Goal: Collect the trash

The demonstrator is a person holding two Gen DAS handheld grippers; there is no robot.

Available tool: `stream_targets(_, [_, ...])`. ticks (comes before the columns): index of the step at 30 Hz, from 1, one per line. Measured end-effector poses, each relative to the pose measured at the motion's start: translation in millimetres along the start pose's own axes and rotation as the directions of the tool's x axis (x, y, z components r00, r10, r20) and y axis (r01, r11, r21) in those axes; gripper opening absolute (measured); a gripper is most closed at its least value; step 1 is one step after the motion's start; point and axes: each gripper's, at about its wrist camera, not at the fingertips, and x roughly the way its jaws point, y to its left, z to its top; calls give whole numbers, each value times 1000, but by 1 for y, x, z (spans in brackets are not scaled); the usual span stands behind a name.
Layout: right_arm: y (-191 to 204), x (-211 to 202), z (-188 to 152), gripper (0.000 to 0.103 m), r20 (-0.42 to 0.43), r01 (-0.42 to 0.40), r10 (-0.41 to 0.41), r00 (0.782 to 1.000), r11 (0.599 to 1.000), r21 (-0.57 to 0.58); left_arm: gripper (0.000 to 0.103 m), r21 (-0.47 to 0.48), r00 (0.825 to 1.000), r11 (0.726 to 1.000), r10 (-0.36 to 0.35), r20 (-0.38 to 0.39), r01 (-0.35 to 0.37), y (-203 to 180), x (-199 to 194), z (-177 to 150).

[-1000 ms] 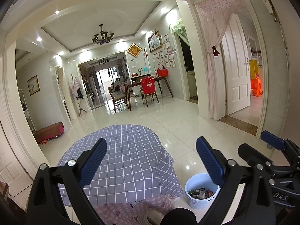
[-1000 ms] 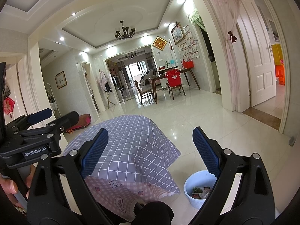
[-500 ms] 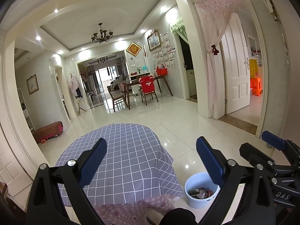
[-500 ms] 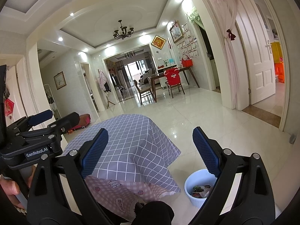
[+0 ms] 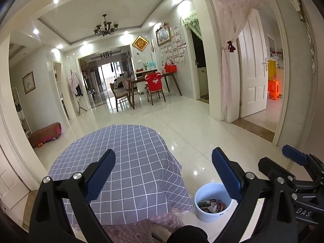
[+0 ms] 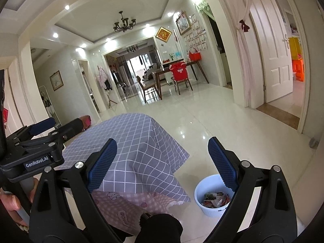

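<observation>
Hovering side by side above the near edge of the tabletop, the left gripper and right gripper hold nothing, jaws spread wide, likely because the trash already lies in the bin on the floor beside the table's right corner

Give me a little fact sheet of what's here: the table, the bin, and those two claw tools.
table: checked lilac cloth over the table, no trash visible on top
bin: round white plastic bin on the floor right of table, holding wrappers
left gripper: open, empty, above the table
right gripper: open, empty
floor: glossy white tiles
</observation>
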Motion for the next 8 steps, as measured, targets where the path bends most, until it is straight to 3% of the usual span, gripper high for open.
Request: stream_targets(8, [27, 65, -2, 90, -108, 6, -8, 994, 1000, -27, 94, -72, 993, 997, 30, -117, -38, 53, 46, -22])
